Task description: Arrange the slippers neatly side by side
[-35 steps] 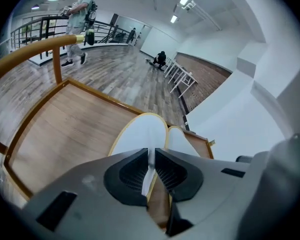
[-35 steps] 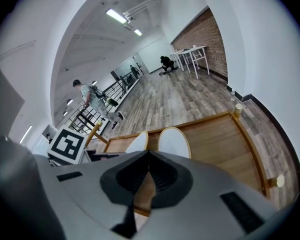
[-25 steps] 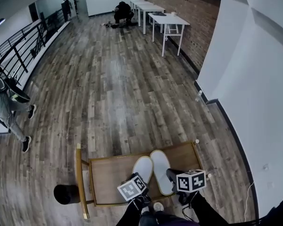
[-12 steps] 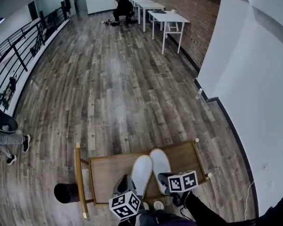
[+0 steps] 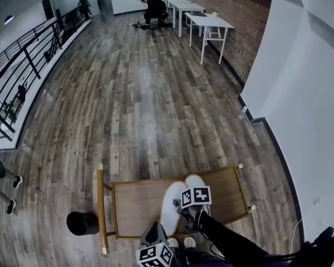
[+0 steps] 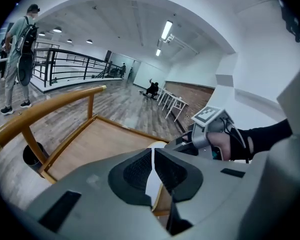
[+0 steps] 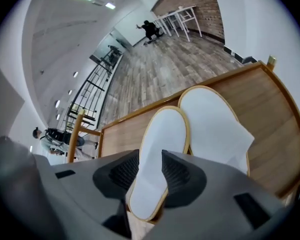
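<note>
Right gripper (image 7: 150,170), jaws just opening, is straddling the heel of a slipper (image 7: 162,144) at the trolley (image 7: 122,129) near edge; left gripper (image 6: 153,166) is hanging closed, empty.

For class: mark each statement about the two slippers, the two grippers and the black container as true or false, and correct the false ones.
1. A white slipper lies beside a second slipper on the wooden tray. True.
2. The right gripper is clamped shut, away from both slippers. False: its jaws stand apart and have just been opening, with the heel of the white slipper between them.
3. The left gripper holds a slipper. False: its jaws are almost together with nothing between them.
4. The black container stands on the tray. False: it stands on the floor beside the tray.
5. Both slippers lie lengthwise the same way. True.
</note>
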Action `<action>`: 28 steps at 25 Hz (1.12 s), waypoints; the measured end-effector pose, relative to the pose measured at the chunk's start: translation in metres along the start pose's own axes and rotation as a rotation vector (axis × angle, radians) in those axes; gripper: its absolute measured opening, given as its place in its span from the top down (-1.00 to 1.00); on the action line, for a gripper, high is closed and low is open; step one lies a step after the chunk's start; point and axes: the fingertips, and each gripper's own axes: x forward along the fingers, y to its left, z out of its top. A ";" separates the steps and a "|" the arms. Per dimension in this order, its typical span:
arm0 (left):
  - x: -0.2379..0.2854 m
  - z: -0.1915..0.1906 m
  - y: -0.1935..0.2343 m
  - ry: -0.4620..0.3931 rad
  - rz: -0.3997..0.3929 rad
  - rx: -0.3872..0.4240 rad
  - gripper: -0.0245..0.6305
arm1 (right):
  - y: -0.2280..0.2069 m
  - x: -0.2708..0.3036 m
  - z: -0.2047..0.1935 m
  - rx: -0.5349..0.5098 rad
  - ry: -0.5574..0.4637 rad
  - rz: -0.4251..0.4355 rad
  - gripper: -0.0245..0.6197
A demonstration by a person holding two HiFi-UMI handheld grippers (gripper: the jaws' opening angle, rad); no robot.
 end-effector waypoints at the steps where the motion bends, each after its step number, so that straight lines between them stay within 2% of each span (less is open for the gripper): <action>1: -0.002 0.002 0.003 -0.006 0.006 -0.003 0.87 | -0.002 0.005 0.001 0.013 0.011 -0.034 0.56; 6: -0.007 0.009 0.022 -0.024 0.041 -0.021 0.87 | -0.013 0.028 -0.008 0.019 0.068 -0.184 0.56; 9: -0.005 0.011 0.028 -0.026 0.051 -0.028 0.87 | -0.019 0.033 -0.013 -0.006 0.100 -0.232 0.57; 10: -0.005 0.012 0.030 -0.027 0.053 -0.030 0.87 | -0.020 0.033 -0.014 -0.009 0.107 -0.231 0.65; 11: -0.004 0.013 0.031 -0.027 0.056 -0.030 0.87 | -0.019 0.032 -0.014 -0.011 0.114 -0.221 0.90; 15: 0.001 0.018 0.033 -0.030 0.054 -0.032 0.87 | -0.011 0.025 -0.009 -0.087 0.138 -0.151 0.90; 21: 0.005 0.017 0.033 -0.022 0.043 -0.034 0.87 | 0.009 0.020 0.008 -0.337 0.189 -0.064 0.90; 28: 0.023 0.026 0.021 -0.007 0.016 0.011 0.87 | 0.016 0.029 0.013 -0.546 0.286 -0.015 0.90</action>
